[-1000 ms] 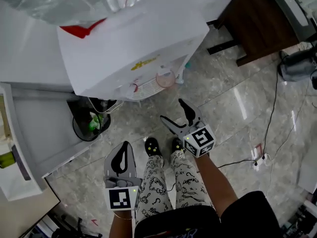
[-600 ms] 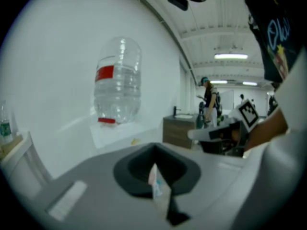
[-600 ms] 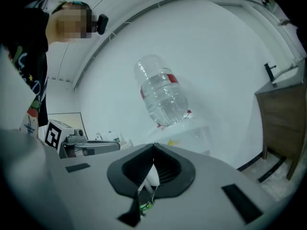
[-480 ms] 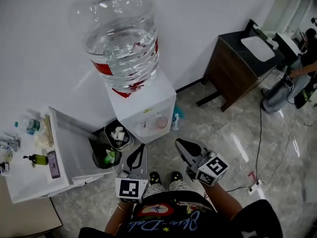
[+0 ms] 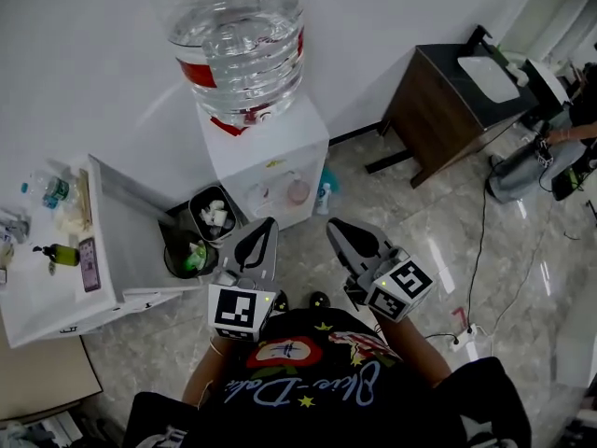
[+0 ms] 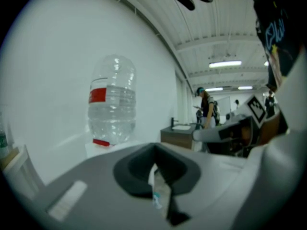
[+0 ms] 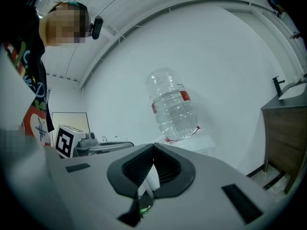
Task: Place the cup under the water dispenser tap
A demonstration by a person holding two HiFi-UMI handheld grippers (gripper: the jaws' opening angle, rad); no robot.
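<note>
The white water dispenser [image 5: 266, 161] stands against the wall with a big clear bottle [image 5: 241, 35] on top; the same bottle [image 6: 112, 102] [image 7: 172, 107] shows in both gripper views. A pinkish cup [image 5: 298, 191] sits in the dispenser's front recess by the taps. My left gripper [image 5: 265, 224] and right gripper [image 5: 338, 227] are held side by side in front of my chest, well short of the dispenser and pointing at it. Both are shut with nothing between the jaws, as the left gripper [image 6: 154, 148] and right gripper [image 7: 153, 147] also show in their own views.
Two waste bins [image 5: 191, 245] with rubbish stand left of the dispenser. A white table [image 5: 112, 250] with bottles and a phone is further left. A small bottle [image 5: 324, 195] stands on the floor right of the dispenser. A brown sink cabinet [image 5: 438, 101] and a floor cable [image 5: 471, 287] lie to the right.
Both grippers have risen from near my knees to chest height. The right gripper's jaws, open a second ago, have shut on nothing. My view has lifted to take in the whole dispenser.
</note>
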